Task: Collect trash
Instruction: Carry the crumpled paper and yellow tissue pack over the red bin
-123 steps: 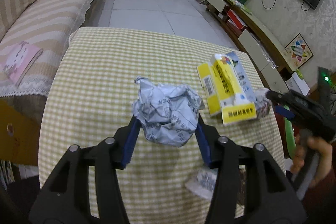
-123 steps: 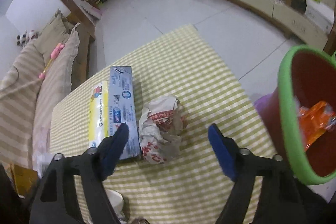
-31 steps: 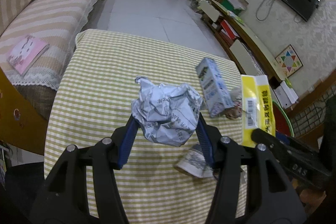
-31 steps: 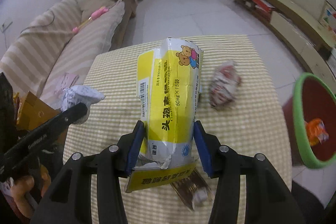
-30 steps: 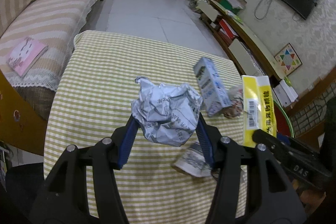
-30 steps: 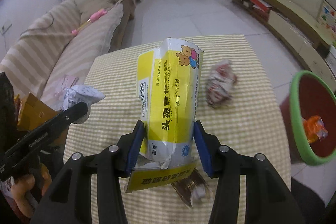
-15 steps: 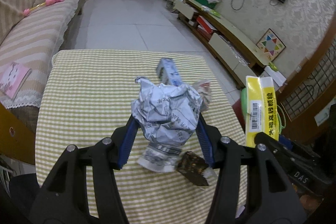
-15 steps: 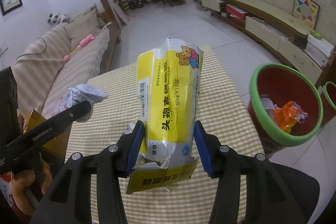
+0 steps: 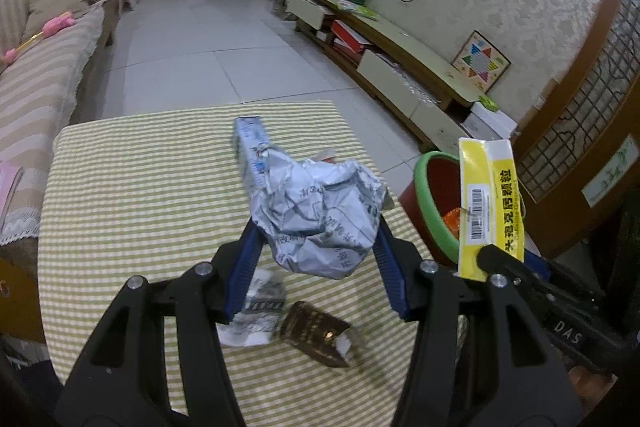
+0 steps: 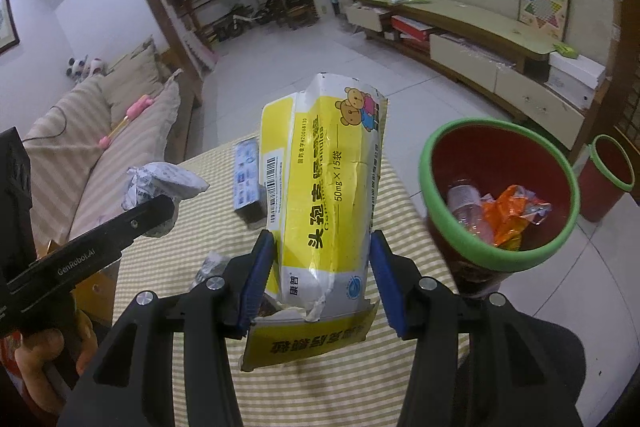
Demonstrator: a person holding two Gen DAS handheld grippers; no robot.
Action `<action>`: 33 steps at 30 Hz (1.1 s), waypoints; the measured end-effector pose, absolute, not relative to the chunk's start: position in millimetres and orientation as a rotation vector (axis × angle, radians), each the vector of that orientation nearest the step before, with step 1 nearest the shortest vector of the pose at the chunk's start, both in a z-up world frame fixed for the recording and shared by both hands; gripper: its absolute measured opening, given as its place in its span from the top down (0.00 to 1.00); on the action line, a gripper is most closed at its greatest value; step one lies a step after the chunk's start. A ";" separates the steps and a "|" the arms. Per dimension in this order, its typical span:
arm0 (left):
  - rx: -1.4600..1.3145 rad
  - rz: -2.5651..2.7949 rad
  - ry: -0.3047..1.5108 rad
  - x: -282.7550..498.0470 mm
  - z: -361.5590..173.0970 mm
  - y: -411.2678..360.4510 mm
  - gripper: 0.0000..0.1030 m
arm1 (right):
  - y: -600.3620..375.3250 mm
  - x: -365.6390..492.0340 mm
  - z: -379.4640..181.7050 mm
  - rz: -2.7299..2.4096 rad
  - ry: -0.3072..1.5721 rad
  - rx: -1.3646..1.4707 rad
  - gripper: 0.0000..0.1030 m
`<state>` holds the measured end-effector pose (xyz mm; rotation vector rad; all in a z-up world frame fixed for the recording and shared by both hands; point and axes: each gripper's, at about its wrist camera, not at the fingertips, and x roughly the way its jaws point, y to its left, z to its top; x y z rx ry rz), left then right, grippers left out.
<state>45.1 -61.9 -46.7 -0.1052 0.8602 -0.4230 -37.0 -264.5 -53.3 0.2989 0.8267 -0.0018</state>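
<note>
My left gripper (image 9: 316, 259) is shut on a crumpled grey paper ball (image 9: 320, 215), held above the checked tablecloth (image 9: 132, 195). My right gripper (image 10: 320, 275) is shut on a torn yellow medicine box (image 10: 324, 195), also lifted off the table. That yellow box (image 9: 488, 211) shows at the right of the left wrist view, and the paper ball (image 10: 160, 187) at the left of the right wrist view. A red bin with a green rim (image 10: 560, 227) stands just off the table's right edge, holding an orange wrapper (image 10: 508, 215) and a plastic bottle.
On the table lie a blue-grey carton (image 9: 252, 143), a crumpled printed scrap (image 9: 256, 311) and a brown wrapper (image 9: 320, 331). A second green-rimmed bin (image 10: 608, 171) stands further right. A striped sofa (image 9: 36, 79) runs along the left; a low TV cabinet (image 9: 400, 55) lines the right wall.
Both grippers swung toward the table's right side and rose a little with their loads. The red bin has come closer in both views. The brown wrapper now shows below the left gripper.
</note>
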 end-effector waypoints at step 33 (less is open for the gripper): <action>-0.010 -0.647 0.913 64.8 -57.4 -189.6 0.49 | -403.5 -64.3 -59.2 -0.306 0.771 0.399 0.53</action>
